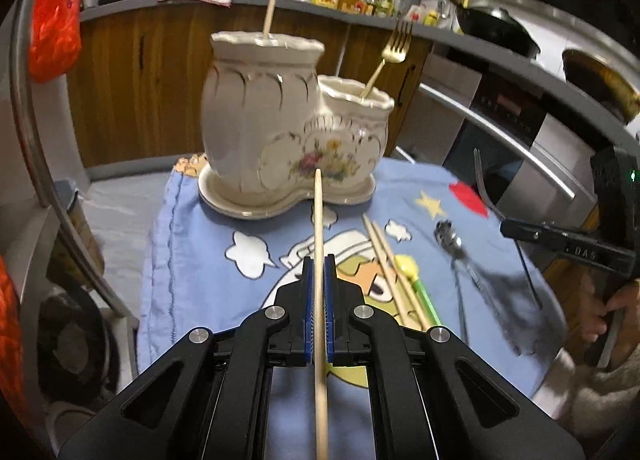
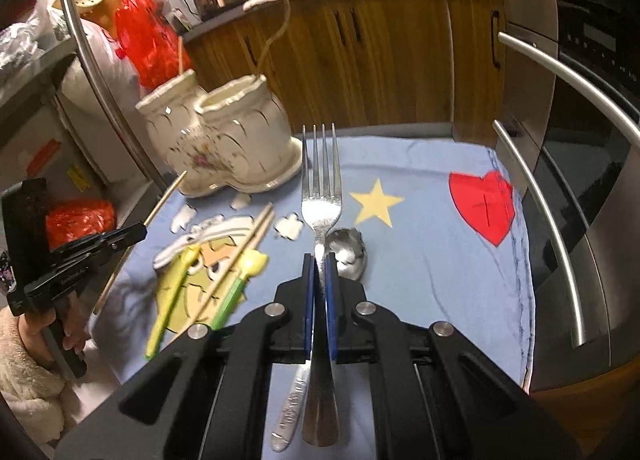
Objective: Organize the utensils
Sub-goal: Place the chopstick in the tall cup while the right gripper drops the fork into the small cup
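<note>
Cloth: the blue cartoon cloth [image 1: 192, 227] covers the table and bears everything; several utensils lie loose on it, so by my reading the sorting is well short of done.
Holder: the white two-compartment ceramic holder [image 1: 280, 127] stands on its saucer at the far side of the cloth, upright, taller compartment on the left in the left wrist view.
Already stowed: one wooden chopstick [image 1: 270, 11] stands in the taller compartment and a gold fork [image 1: 390, 55] leans in the shorter one; these two look finished.
Left gripper: the left gripper [image 1: 319, 280] has its jaws clamped on a wooden chopstick [image 1: 319, 219], which points toward the holder with its tip just short of it; not yet delivered.
Right gripper: the right gripper [image 2: 319, 276] has its jaws squeezed onto the neck of a silver fork [image 2: 322, 195], tines forward, clear of the holder; also not yet delivered.
Left on cloth, long items: a pair of chopsticks [image 2: 256, 227] and two green-handled utensils with yellow tops [image 2: 234, 292] lie side by side near the middle.
Left on cloth, small item: a silver spoon [image 2: 348, 250] lies just beside the held fork.
Judgement: two stowed, two in hand, roughly five waiting.
</note>
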`<state>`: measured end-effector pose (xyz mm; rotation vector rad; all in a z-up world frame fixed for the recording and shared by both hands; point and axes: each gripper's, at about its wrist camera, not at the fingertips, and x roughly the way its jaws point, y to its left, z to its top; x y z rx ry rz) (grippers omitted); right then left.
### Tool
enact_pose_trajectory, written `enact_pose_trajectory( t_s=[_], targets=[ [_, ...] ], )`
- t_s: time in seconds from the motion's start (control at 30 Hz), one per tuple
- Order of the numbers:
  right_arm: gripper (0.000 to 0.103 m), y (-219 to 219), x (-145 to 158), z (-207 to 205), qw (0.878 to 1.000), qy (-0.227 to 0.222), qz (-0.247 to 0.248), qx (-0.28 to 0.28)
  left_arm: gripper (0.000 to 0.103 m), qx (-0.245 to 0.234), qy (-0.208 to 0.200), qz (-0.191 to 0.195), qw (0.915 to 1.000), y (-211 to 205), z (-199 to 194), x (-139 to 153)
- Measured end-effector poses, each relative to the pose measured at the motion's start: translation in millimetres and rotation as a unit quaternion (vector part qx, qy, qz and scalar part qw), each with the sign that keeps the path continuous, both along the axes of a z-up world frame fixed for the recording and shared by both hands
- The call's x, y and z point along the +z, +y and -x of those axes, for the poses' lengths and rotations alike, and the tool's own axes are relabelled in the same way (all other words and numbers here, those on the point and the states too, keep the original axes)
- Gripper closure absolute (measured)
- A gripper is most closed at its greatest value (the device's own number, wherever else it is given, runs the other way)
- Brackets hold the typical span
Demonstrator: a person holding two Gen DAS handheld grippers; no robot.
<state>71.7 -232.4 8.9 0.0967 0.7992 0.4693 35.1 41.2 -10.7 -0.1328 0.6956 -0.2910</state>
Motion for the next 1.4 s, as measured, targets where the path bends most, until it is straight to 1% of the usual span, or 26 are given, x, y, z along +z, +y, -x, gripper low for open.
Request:
enact_pose_trajectory(
  t_s=[0.13, 0.27, 0.3, 0.37, 0.47, 0.53, 0.67, 0.77, 0.87, 0.97, 1.07, 1.1, 1.23, 1.33, 1.4],
  targets=[
    [0.098, 6.8, 18.7, -3.7, 1.000, -0.023, -0.017, 0.006, 0.098, 0.000, -0.021, 0.021, 0.9995, 6.5, 0.7, 20.4],
    [0.098, 16.1, 39.9, -15.9, 0.998, -0.040, -0.040, 0.013, 0.098, -0.002, -0.049, 0.054, 0.9973, 15.4, -2.4, 48.8],
    [0.098, 19.5, 46.4, -19.5, 0.998, -0.047, -0.043, 0.014, 0.098, -0.001, -0.061, 0.059, 0.9964, 18.4, -3.9, 58.8],
    [0.098, 25.4, 56.7, -26.6, 0.997, -0.060, -0.046, 0.017, 0.098, 0.000, -0.084, 0.060, 0.9946, 22.0, -9.6, 77.3],
    [0.098, 35.8, 71.1, -38.8, 0.995, -0.078, -0.056, 0.021, 0.098, 0.005, -0.109, 0.056, 0.9924, 26.0, -19.6, 96.4],
    [0.098, 44.2, 80.0, -50.5, 0.994, -0.086, -0.064, 0.023, 0.098, 0.011, -0.130, 0.046, 0.9905, 28.0, -32.4, 110.3],
    [0.098, 64.3, 92.1, -75.9, 0.993, -0.098, -0.058, 0.025, 0.098, 0.016, -0.151, 0.032, 0.9879, 33.0, -57.1, 127.7],
    [0.098, 76.8, 99.7, -93.2, 0.992, -0.108, -0.061, 0.025, 0.098, 0.024, -0.161, 0.036, 0.9860, 40.0, -84.9, 138.8],
    [0.098, 90.9, 105.5, -111.9, 0.990, -0.117, -0.072, 0.024, 0.098, 0.029, -0.166, 0.048, 0.9845, 45.8, -111.9, 144.8],
    [0.098, 103.2, 108.1, -127.1, 0.989, -0.125, -0.079, 0.024, 0.098, 0.035, -0.174, 0.049, 0.9829, 47.2, -131.6, 146.4],
    [0.098, 112.1, 105.3, -141.1, 0.988, -0.128, -0.084, 0.019, 0.098, 0.042, -0.182, 0.050, 0.9812, 46.7, -149.8, 145.6],
    [0.098, 114.0, 104.2, -145.0, 0.988, -0.127, -0.085, 0.017, 0.098, 0.046, -0.182, 0.056, 0.9805, 47.3, -155.3, 143.5],
    [0.098, 114.1, 89.9, -160.3, 0.988, -0.119, -0.098, 0.002, 0.098, 0.065, -0.183, 0.072, 0.9784, 50.0, -166.6, 130.7],
    [0.098, 111.9, 78.5, -165.4, 0.988, -0.115, -0.105, -0.009, 0.098, 0.071, -0.191, 0.060, 0.9771, 45.2, -167.6, 121.4],
    [0.098, 111.1, 74.7, -167.7, 0.987, -0.120, -0.108, -0.017, 0.098, 0.069, -0.198, 0.050, 0.9765, 38.2, -168.2, 117.5]
  ],
)
